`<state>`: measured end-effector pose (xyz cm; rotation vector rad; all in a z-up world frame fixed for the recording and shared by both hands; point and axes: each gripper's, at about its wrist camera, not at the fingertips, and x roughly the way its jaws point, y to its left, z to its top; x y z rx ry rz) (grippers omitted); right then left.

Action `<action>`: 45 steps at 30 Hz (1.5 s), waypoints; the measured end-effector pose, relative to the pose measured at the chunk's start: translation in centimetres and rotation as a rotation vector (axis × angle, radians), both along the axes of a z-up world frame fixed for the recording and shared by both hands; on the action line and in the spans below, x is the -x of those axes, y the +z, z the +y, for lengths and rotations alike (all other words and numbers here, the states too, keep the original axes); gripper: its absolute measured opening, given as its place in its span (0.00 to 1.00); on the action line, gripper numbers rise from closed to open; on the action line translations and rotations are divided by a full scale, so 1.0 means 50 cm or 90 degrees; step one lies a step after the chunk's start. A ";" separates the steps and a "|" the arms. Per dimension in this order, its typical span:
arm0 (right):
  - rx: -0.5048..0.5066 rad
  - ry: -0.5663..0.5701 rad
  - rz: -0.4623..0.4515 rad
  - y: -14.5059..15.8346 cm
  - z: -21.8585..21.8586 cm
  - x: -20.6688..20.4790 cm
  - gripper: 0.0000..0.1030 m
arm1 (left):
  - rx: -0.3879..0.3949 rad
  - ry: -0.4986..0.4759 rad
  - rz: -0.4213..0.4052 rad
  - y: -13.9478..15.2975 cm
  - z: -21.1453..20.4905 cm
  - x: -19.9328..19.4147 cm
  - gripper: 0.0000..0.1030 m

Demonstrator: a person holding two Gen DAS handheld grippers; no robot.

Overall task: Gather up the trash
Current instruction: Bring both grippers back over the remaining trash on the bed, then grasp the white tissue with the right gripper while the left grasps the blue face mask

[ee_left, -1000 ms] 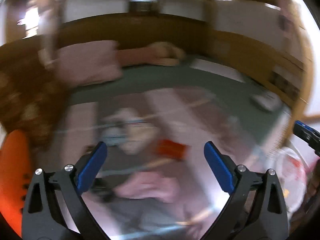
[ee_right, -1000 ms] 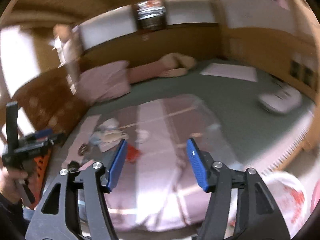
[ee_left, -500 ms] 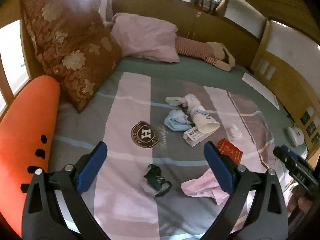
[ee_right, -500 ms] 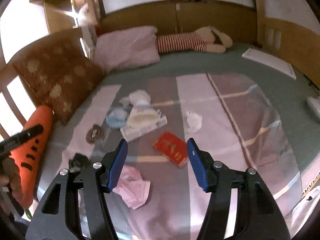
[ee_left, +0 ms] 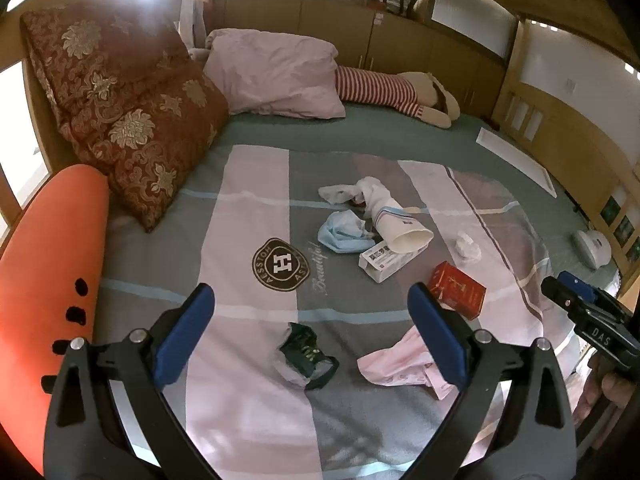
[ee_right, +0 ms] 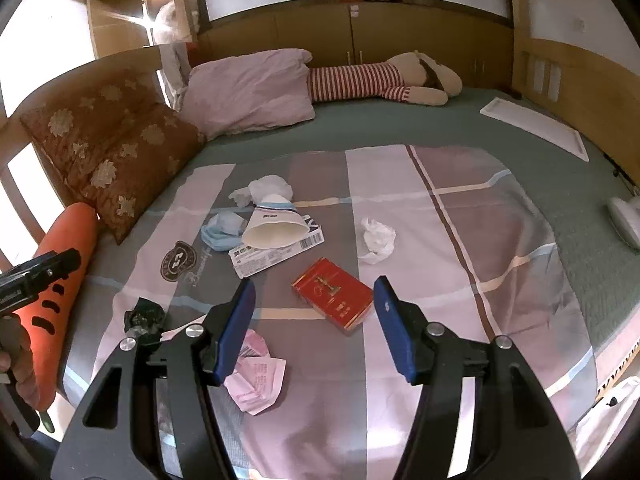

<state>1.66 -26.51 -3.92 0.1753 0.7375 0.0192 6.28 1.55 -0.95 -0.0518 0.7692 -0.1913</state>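
On the striped bedspread [ee_right: 400, 208] I find the trash scattered: a red carton [ee_right: 332, 295] between my right gripper's [ee_right: 314, 326] spread, empty jaws, a crumpled pink paper [ee_left: 394, 364] beside it. My left gripper [ee_left: 310, 340] hangs released above a dark wrapper [ee_left: 306, 354], possibly foil. Farther off lie a paper cup [ee_left: 404, 232], a white box [ee_right: 276, 252] and a tissue [ee_right: 376, 238].

Bedspread [ee_left: 256, 320] — "H" crest, "Beautiful"; right gripper [ee_left: 576, 300] — "DAS".
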 end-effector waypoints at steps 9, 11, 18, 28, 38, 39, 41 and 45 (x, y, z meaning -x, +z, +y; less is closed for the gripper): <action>-0.004 -0.040 0.065 -0.058 -0.052 -0.136 0.59 | -0.054 -0.050 0.012 -0.050 -0.045 -0.101 0.93; -0.009 -0.050 0.096 -0.094 -0.067 -0.188 0.59 | -0.074 -0.047 0.028 -0.071 -0.053 -0.139 0.86; 0.006 -0.065 0.175 -0.213 -0.092 -0.308 0.52 | -0.122 -0.101 0.107 -0.165 -0.111 -0.290 0.72; 0.009 -0.056 0.215 -0.270 -0.098 -0.377 0.31 | -0.104 -0.099 0.209 -0.270 -0.158 -0.416 0.39; -0.012 -0.064 0.147 -0.191 -0.113 -0.344 0.14 | -0.018 -0.093 0.163 -0.174 -0.129 -0.396 0.06; -0.015 -0.063 0.133 -0.173 -0.112 -0.336 0.14 | -0.006 -0.090 0.143 -0.139 -0.121 -0.378 0.06; -0.013 -0.055 0.103 -0.136 -0.106 -0.319 0.14 | 0.015 -0.089 0.097 -0.065 -0.104 -0.333 0.06; -0.007 -0.028 0.037 -0.050 -0.085 -0.271 0.14 | 0.058 -0.066 0.027 0.037 -0.057 -0.232 0.06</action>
